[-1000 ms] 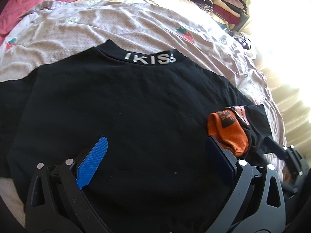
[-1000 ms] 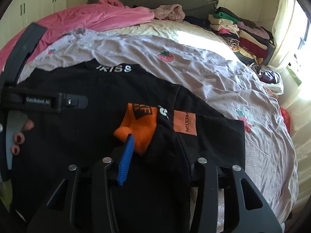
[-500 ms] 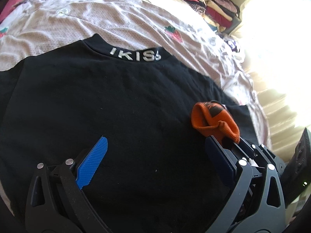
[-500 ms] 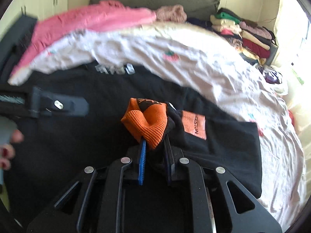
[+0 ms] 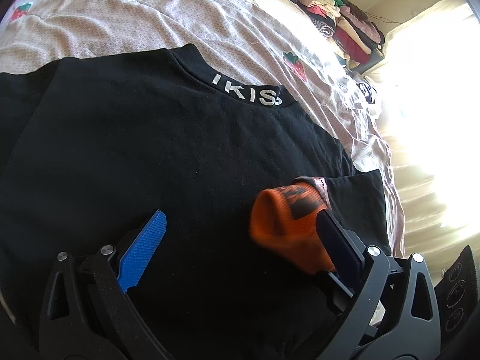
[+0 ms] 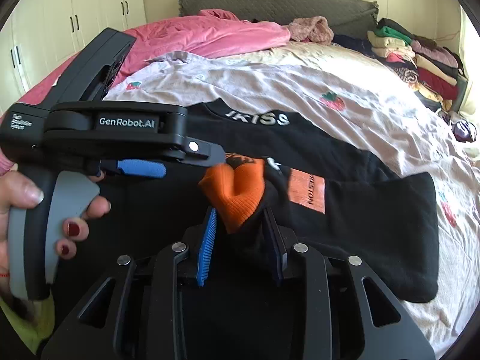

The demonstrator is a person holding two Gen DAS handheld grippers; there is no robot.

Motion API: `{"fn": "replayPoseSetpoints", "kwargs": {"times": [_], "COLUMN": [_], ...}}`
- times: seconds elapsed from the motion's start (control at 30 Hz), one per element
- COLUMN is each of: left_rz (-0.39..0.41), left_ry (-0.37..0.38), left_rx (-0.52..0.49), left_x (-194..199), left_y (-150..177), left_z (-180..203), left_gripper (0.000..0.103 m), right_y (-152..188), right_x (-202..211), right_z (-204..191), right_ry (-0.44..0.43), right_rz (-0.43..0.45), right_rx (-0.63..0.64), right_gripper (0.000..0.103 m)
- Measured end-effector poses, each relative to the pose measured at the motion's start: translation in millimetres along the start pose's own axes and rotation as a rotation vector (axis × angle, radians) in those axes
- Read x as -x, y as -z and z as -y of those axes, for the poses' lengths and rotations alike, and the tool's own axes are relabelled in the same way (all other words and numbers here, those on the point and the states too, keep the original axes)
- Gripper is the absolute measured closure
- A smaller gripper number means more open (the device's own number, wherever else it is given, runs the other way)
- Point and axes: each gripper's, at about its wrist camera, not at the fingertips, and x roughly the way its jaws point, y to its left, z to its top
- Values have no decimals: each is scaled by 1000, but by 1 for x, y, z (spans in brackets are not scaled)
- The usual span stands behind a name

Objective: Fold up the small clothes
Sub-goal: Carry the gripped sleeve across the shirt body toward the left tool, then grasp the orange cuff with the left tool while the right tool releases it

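Folding has barely started imo: the black shirt [image 5: 168,162] lies flat on the bed [image 5: 168,27]. The right gripper [image 6: 240,225], jaws just reopening, straddles the orange sleeve cuff [image 6: 237,192] (grip unclear). The left gripper [image 5: 240,234] gapes, empty.

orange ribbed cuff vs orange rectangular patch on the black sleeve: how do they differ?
The orange ribbed cuff is bunched up; the orange rectangular patch lies flat. The cuff is ribbed knit with a black print; the patch looks smooth, with dark lettering. Both are orange, on one black sleeve.
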Motion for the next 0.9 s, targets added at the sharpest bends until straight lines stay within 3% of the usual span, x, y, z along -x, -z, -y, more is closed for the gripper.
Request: {"fn": "replayPoseSetpoints", "kwargs": {"times": [0.1,0.3,0.5,0.57,0.63,0.77,0.8,0.83,0.9], "left_rz": [6,-28,3,15,16,43,62,71,78], "left_ry": [32,39,53,34,32,-10,-19,-17,-1], "left_rx": [-4,-5,-2,-15,-20,-37,-36,-44,-58], "left_x": [3,-10,-14,-15,-18,-23,-22,-22,-23], "left_y": [1,8,17,20,23,28,29,30,30], "left_z": [4,9,20,25,30,37,39,40,43], "left_gripper": [10,10,12,18,32,35,42,57,69], "right_y": [7,13,20,23,25,28,29,30,31], "right_x": [8,27,47,52,53,53,54,54,55], "right_z": [6,30,59,70,77,88,90,92,96], "right_ry": [0,90,189,213,227,242,245,251,254], "right_rz": [3,31,64,72,74,70,71,72,74], "right_rx": [-21,-80,-141,-176,-208,-255,-261,-267,-285], "right_gripper": [72,69,69,69,69,69,69,69,69]}}
